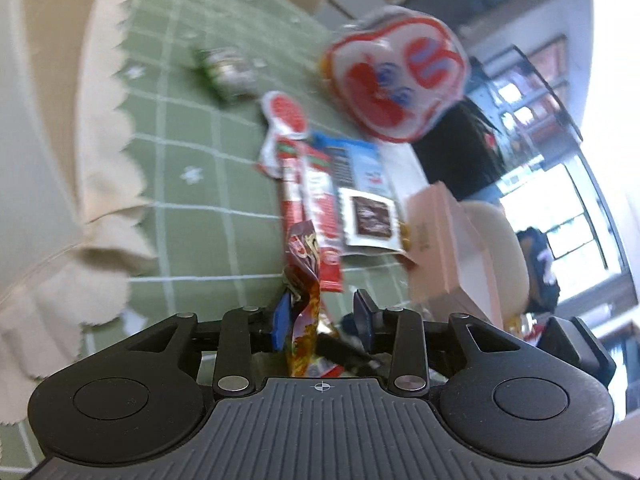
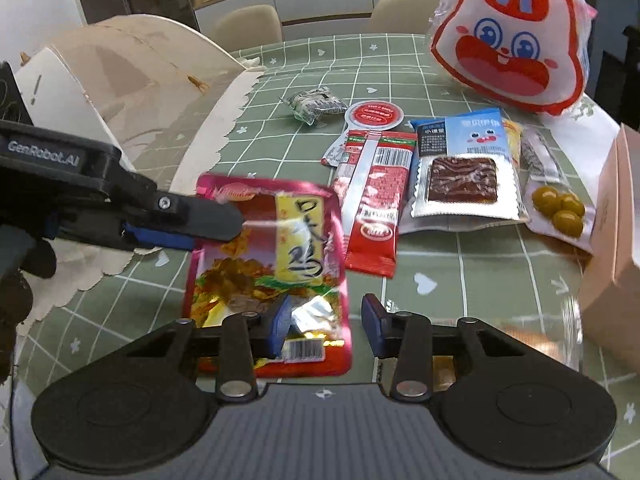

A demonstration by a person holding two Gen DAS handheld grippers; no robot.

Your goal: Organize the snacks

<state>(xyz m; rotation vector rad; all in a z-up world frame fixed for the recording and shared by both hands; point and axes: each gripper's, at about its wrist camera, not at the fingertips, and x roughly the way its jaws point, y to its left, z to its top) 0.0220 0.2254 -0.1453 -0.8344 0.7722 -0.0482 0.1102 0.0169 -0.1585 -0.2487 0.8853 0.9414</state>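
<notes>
A pink and gold snack packet (image 2: 272,248) hangs tilted just over the green checked tablecloth (image 2: 472,276). My left gripper (image 2: 216,236) reaches in from the left, one finger over the packet's left edge and one under it. In the left wrist view the packet (image 1: 304,300) stands edge-on between the jaws of that gripper (image 1: 322,316). It rests against the left pad and stands apart from the right pad, so the gripper is open. My right gripper (image 2: 326,320) is open over the packet's lower right corner. Its right pad is clear of the packet's edge.
Beyond the packet lie red stick packets (image 2: 376,200), a blue and silver packet (image 2: 464,172), a small green wrapped snack (image 2: 316,104) and a pouch of olives (image 2: 558,208). A rabbit-face bag (image 2: 512,40) stands at the back right, a pink box (image 2: 612,232) at the right and cream paper (image 2: 132,80) at the left.
</notes>
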